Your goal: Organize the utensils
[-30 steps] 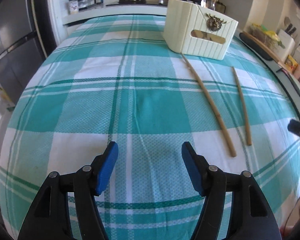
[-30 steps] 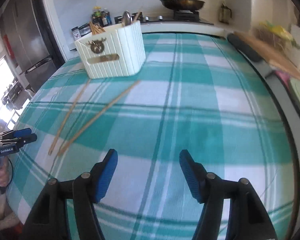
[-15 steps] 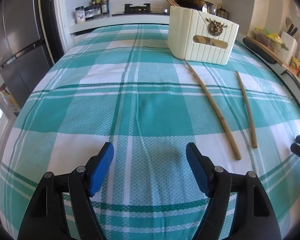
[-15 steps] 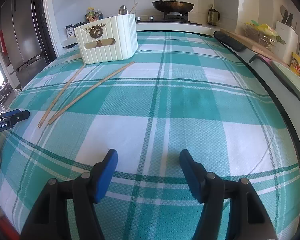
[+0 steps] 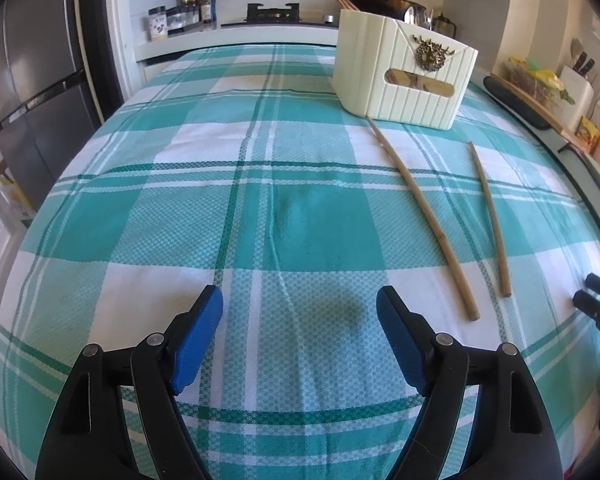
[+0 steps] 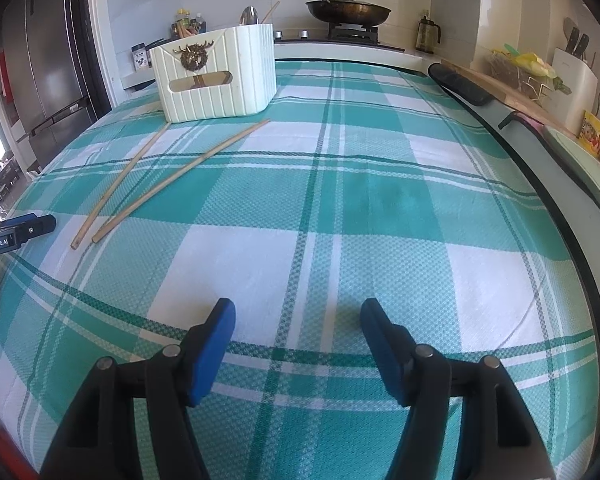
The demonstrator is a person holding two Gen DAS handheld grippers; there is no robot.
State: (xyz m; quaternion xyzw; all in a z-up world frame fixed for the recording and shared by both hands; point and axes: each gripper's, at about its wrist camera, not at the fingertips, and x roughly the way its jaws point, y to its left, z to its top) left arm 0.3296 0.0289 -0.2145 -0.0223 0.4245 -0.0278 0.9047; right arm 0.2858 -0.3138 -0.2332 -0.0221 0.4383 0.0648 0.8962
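Two long bamboo chopsticks lie apart on the teal checked tablecloth: a longer one (image 5: pixel 424 216) and a shorter one (image 5: pixel 490 216), also in the right wrist view (image 6: pixel 118 184) (image 6: pixel 180 180). A cream ribbed utensil holder (image 5: pixel 404 76) (image 6: pixel 216 76) with a brass deer emblem stands at the far end, holding chopsticks and a spoon. My left gripper (image 5: pixel 300 328) is open and empty, low over the cloth, left of the chopsticks' near ends. My right gripper (image 6: pixel 296 332) is open and empty, right of the chopsticks.
The table's right edge has a dark rim (image 6: pixel 556 200). A stove with a lidded wok (image 6: pixel 348 10), spice jars (image 5: pixel 180 20) and a fridge (image 5: pixel 32 92) stand behind. A knife block (image 6: pixel 572 76) and a cutting board (image 6: pixel 500 84) are on the right counter.
Both grippers have pulled back and levelled, so the table looks farther and the holder more upright in view. Both stay open. The chopsticks and holder have not moved.
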